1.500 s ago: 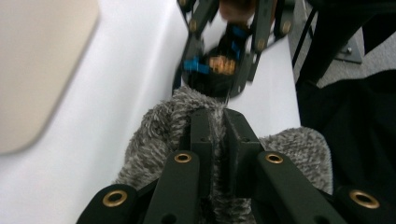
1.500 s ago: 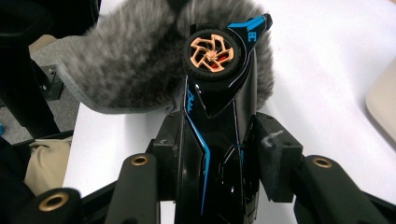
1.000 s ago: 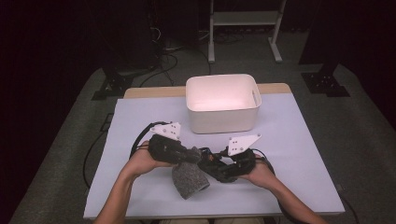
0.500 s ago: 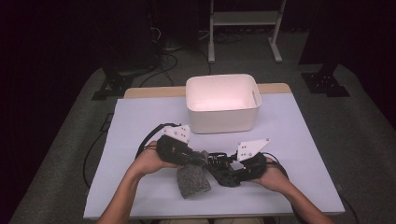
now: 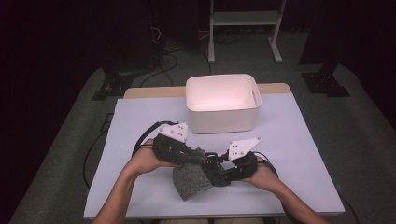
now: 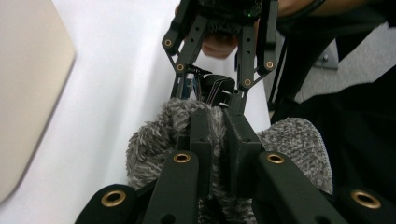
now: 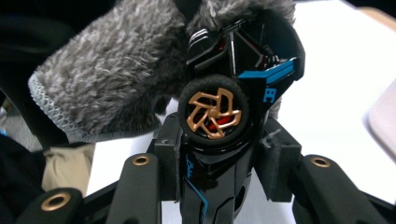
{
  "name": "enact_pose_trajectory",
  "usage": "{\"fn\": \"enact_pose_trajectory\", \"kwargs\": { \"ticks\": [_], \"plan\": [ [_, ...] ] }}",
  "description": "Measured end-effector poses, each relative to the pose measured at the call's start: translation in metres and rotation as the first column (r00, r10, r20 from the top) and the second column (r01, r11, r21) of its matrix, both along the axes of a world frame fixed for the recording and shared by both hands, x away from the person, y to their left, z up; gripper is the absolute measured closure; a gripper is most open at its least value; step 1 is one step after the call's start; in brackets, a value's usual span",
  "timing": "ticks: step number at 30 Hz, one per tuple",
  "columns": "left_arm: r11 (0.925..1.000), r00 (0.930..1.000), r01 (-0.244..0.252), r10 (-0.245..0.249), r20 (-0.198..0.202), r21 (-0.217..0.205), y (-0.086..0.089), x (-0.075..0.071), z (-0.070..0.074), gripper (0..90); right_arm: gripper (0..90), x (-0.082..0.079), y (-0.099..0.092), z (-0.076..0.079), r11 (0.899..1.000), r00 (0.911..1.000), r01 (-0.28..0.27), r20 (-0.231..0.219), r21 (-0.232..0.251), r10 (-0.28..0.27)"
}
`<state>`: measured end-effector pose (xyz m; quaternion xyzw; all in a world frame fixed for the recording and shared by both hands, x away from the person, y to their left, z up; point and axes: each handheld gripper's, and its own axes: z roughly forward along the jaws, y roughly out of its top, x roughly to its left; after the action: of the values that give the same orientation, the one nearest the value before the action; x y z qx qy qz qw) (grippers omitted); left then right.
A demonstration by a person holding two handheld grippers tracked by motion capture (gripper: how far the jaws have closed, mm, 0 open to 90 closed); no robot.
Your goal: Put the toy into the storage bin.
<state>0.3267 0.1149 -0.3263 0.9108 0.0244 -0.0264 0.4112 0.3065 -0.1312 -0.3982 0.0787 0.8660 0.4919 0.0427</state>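
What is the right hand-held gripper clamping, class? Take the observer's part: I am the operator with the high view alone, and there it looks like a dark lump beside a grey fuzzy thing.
Observer: In the right gripper view, the right hand-held gripper is shut on a black toy car with blue trim.
Operator: Which part of it faces that camera?
Observer: A wheel with a copper-coloured spoked hub.
Operator: And how does the left one hold the fuzzy thing?
Observer: In the left gripper view, the left hand-held gripper pinches a fold of the grey fuzzy cloth, its jaws almost together.
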Motion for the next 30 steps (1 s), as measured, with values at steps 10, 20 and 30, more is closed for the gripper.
{"fn": "enact_pose_trajectory", "kwargs": {
  "ticks": [10, 20, 30],
  "plan": [
    [0.9999, 0.9999, 0.011, -0.011, 0.002, 0.004, -0.007, 0.0, -0.004, 82.1, 55.8, -0.005, -0.013, 0.005, 0.998, 0.9997, 0.019, 0.018, -0.058, -0.018],
    [0.9997, 0.9995, 0.021, -0.021, 0.025, 0.009, -0.017, 0.0, -0.008, 82.2, 56.0, -0.009, -0.037, 0.004, 0.997, 0.9979, 0.065, -0.002, -0.044, -0.065],
    [0.9952, 0.9945, 0.078, -0.073, 0.076, -0.06, -0.031, -0.005, 0.031, 82.9, 56.5, -0.011, -0.022, 0.004, 0.999, 0.9992, 0.034, 0.02, -0.026, -0.034]
  ]
}}
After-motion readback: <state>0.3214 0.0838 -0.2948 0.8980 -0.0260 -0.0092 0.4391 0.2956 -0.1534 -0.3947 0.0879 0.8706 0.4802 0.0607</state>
